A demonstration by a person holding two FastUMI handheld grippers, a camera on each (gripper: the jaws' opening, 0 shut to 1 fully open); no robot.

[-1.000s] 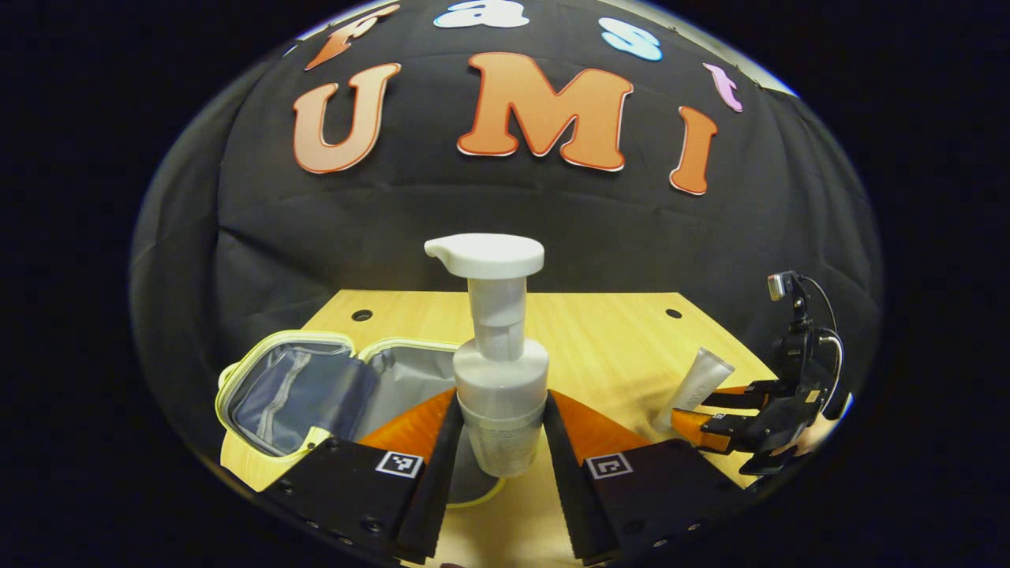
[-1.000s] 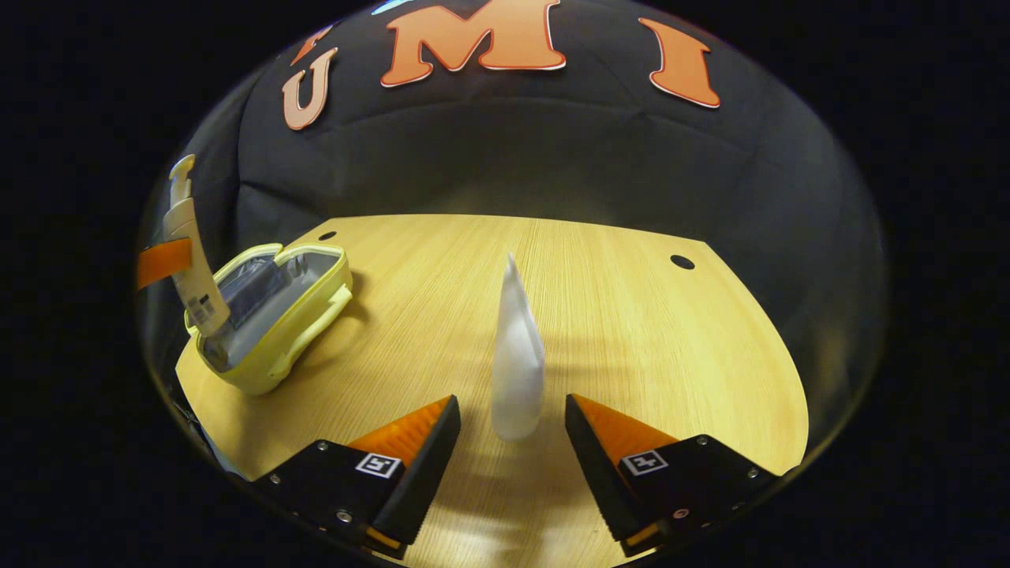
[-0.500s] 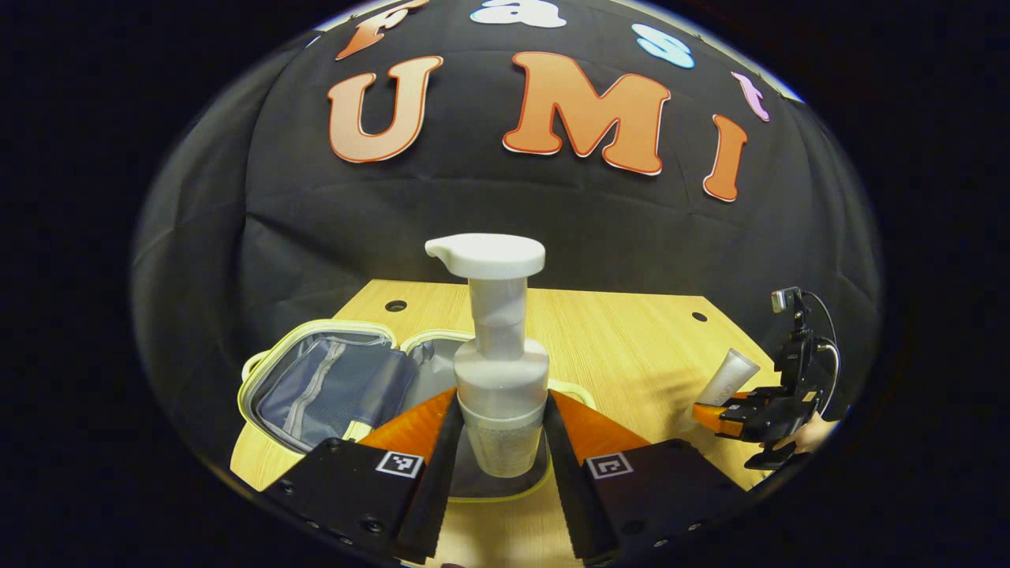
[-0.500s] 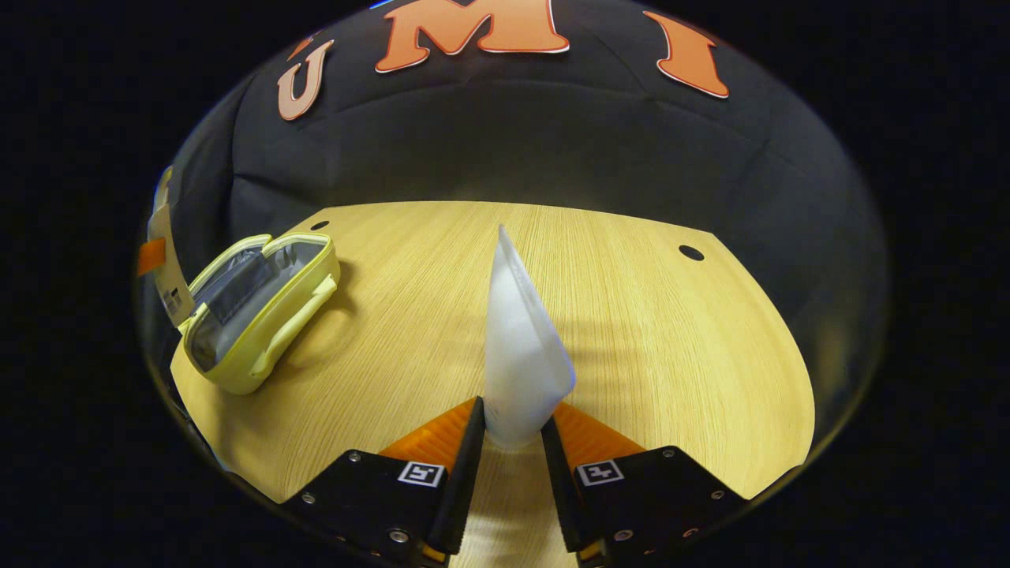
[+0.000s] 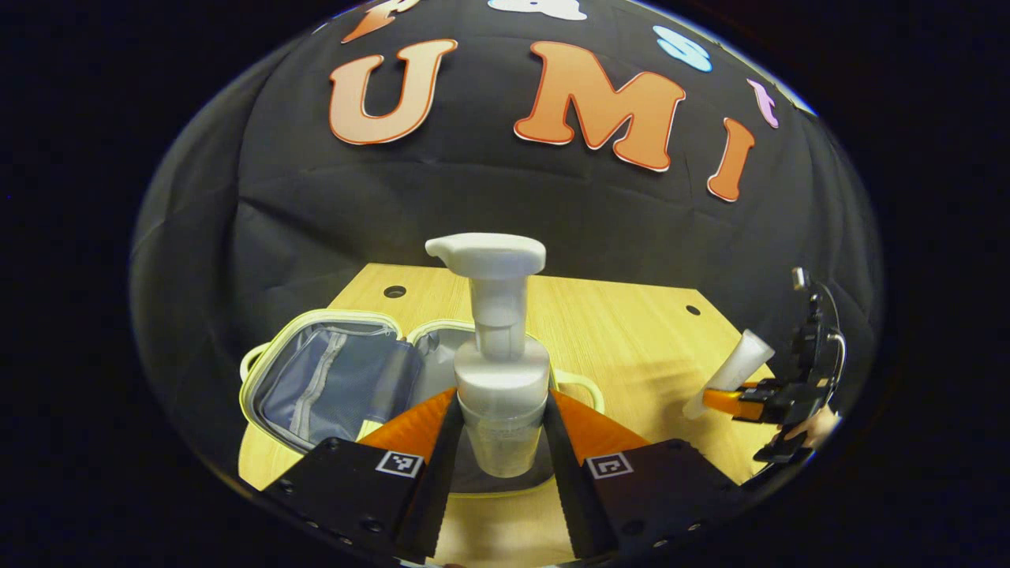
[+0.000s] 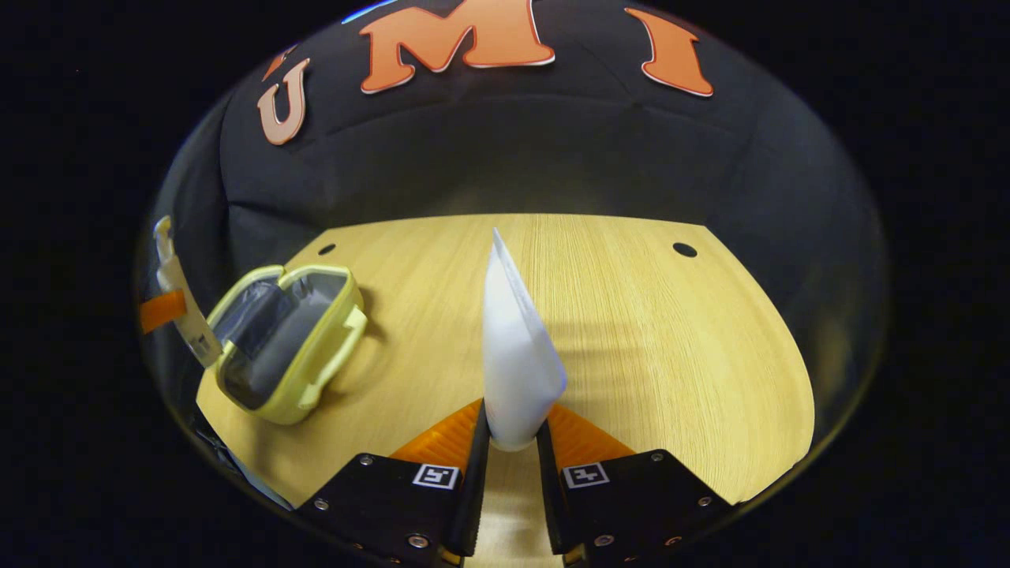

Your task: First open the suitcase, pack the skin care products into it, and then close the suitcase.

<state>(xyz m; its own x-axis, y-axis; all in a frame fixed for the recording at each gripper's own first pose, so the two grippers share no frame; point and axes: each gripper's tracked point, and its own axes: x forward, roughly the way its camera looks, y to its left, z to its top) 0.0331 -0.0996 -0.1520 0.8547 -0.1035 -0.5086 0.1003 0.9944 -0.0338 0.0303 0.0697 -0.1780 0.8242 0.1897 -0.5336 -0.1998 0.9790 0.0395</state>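
Observation:
A small yellow suitcase [image 5: 331, 379] lies open on the wooden table, its grey lining showing. My left gripper [image 5: 499, 442] is shut on a white pump bottle [image 5: 499, 371], held upright over the suitcase's near half. In the right gripper view, my right gripper [image 6: 511, 442] is shut on a white squeeze tube [image 6: 517, 355] lifted off the table, flat sealed end pointing away. The suitcase [image 6: 288, 343] sits far left there, with the pump bottle [image 6: 177, 300] above its edge. The left gripper view shows the right gripper [image 5: 777, 398] at far right holding the tube [image 5: 730, 371] tilted.
The wooden table [image 6: 631, 331] has small round holes near its back corners [image 6: 684, 250]. A hand [image 5: 813, 430] holds the right gripper at the far right of the left gripper view. Black cloth wall stands behind the table.
My right gripper closed on the tube and lifted it off the table. My left gripper carried the pump bottle further over the open suitcase.

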